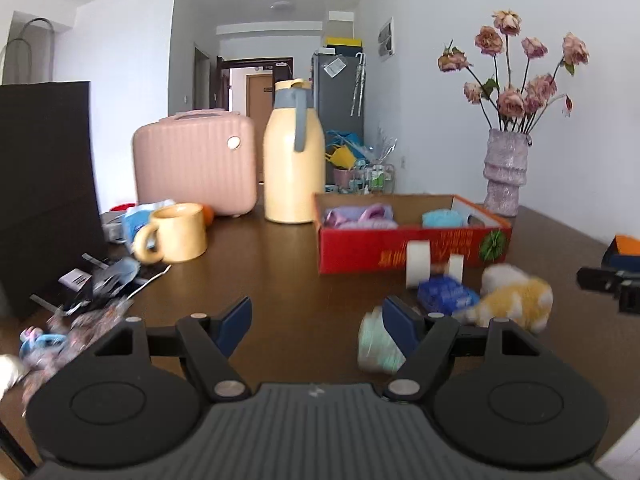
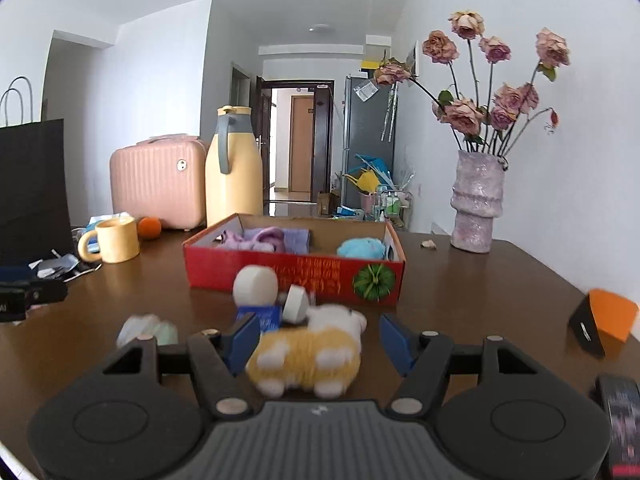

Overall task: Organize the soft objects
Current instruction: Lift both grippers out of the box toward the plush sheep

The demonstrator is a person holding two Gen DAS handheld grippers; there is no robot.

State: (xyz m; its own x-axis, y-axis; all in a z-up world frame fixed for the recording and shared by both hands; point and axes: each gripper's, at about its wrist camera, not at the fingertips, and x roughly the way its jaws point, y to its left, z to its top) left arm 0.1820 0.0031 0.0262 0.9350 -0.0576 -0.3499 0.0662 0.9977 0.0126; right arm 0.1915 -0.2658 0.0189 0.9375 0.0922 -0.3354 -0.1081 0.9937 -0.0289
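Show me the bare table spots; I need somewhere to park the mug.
Free: the dark wooden table between the red cardboard box and the lilac textured vase, and the strip between the yellow ceramic mug and the box. Crowded: in front of the box, around the yellow-and-white plush toy, and the cluttered left edge.

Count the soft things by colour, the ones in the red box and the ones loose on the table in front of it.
Purple, in the red box: 1 heap of purple cloth
Light blue, in the box: 1 fluffy piece
Yellow and white, on the table: 1 plush toy
Pale green, on the table: 1 bundle
Total: 4
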